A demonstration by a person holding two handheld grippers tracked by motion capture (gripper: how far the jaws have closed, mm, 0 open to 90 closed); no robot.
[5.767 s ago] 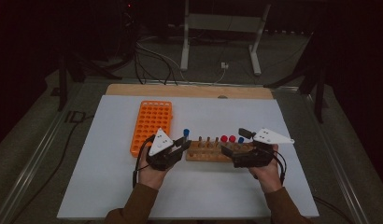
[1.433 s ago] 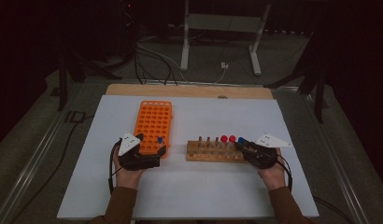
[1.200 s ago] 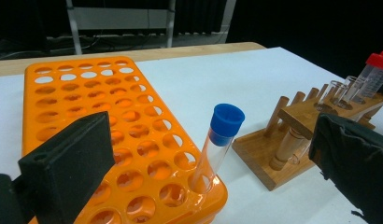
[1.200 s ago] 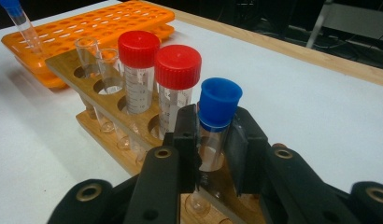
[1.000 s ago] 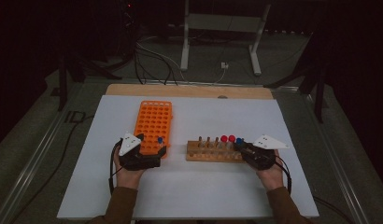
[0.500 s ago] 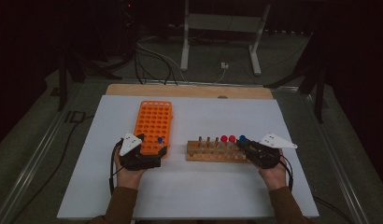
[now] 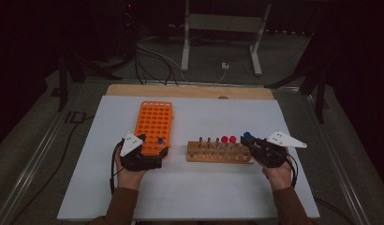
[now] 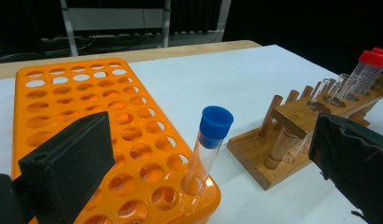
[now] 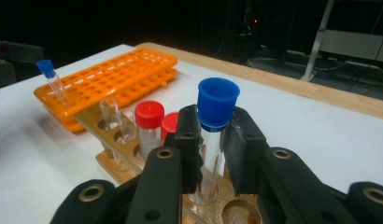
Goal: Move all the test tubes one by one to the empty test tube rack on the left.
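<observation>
While the right claw [image 9: 213, 154] clamps a clear blue-capped tube [image 9: 216, 135], the left claw [image 8: 199, 168] gapes over the orange plastic rack [image 8: 87, 107].

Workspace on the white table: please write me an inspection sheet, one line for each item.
Surface: white table top, wooden strip along the far edge.
Job's things: orange rack with one blue-capped tube in a near corner hole; wooden rack with two red-capped tubes and uncapped ones; second blue-capped tube above the wooden rack's end.
Clutter: nothing seen.
Grippers: left claw open around the orange rack's tube; right claw shut on the second blue-capped tube.
Cables: black cable at the left claw; cables on the floor.
Surroundings: dark room, metal stand behind.
</observation>
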